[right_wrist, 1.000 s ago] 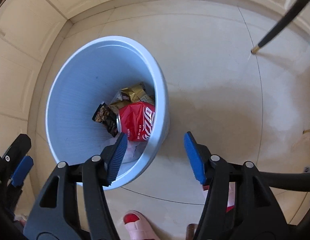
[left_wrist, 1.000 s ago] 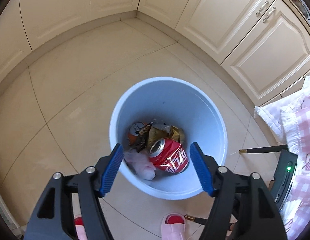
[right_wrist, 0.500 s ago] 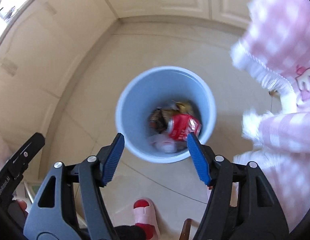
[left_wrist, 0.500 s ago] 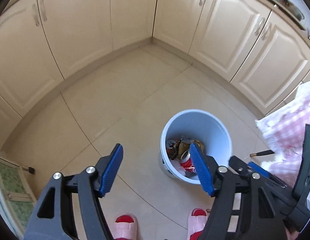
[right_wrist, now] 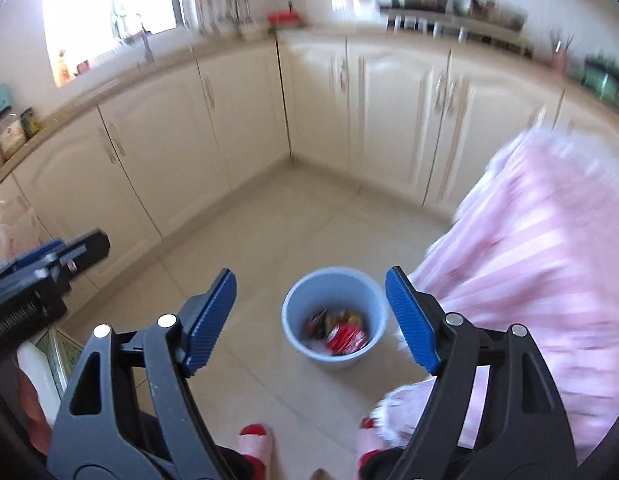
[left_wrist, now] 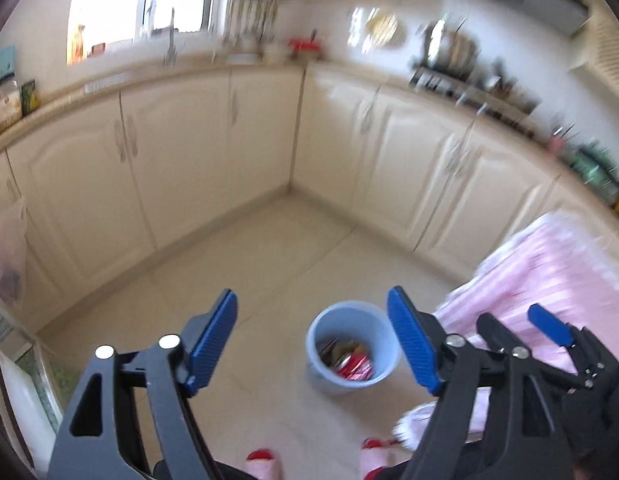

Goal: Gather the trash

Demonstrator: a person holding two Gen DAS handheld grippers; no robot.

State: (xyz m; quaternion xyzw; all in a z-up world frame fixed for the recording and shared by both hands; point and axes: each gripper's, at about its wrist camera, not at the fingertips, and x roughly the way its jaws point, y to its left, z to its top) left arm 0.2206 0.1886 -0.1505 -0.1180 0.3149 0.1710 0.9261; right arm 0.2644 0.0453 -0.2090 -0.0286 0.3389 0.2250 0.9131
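A light blue trash bin (left_wrist: 349, 308) stands on the tiled floor far below both grippers. It holds a crushed red can (left_wrist: 355, 365) and several wrappers. In the right wrist view the bin (right_wrist: 333, 286) and the red can (right_wrist: 345, 338) lie between the finger lines. My left gripper (left_wrist: 312, 294) is high above the floor, its jaws opening, with nothing between the blue pads. My right gripper (right_wrist: 311, 273) is at the same height, jaws also opening and empty. A blue pad of the right gripper (left_wrist: 549, 329) shows at the right of the left wrist view.
Cream cabinets (left_wrist: 213, 168) wrap around the corner behind the bin, under a cluttered countertop (left_wrist: 269, 56). A pink checked tablecloth (right_wrist: 541, 264) hangs just right of the bin. The person's pink and red slippers (right_wrist: 255, 438) stand on the floor (left_wrist: 269, 264) below the grippers.
Both grippers rose far above the bin and tilted up, so the bin looks small and the counters come into view. Both sets of jaws stand wider than before.
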